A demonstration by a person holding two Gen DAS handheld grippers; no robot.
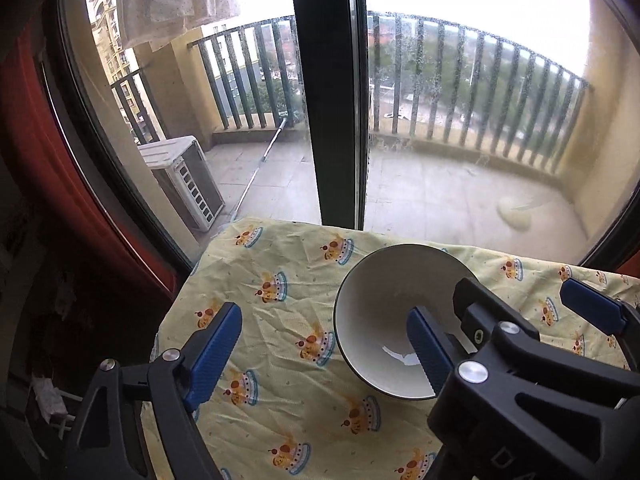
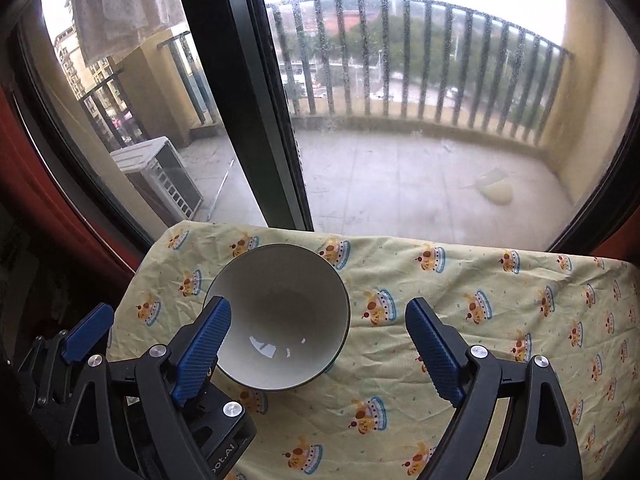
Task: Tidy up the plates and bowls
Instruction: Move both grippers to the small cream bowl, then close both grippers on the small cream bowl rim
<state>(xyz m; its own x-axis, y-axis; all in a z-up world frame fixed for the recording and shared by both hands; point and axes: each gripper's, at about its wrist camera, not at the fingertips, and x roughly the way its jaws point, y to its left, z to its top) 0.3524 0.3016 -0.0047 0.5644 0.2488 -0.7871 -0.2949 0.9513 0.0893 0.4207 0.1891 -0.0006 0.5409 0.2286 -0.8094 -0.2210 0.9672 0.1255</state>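
A white bowl (image 1: 394,320) with a dark rim stands upright and empty on a table covered by a yellow cloth (image 1: 280,300) printed with small crowns. It sits toward the far side of the table, near the big window (image 1: 460,120) that looks onto a balcony. No plate is in sight in either view.

Both claws hang just over the near side of the bowl, angled downward. The left gripper (image 1: 324,344) has its jaws spread wide, with nothing between them but cloth; its right pad overlaps the bowl's near rim in the picture, though contact cannot be told. The right gripper (image 2: 320,344) is likewise wide apart and empty-handed, its left pad at the bowl's near rim.

The step appears to be reaching for the bowl. To do it well, one claw should straddle the rim wall, one pad inside and one outside, squeeze gently, and lift straight up so the cloth does not drag.
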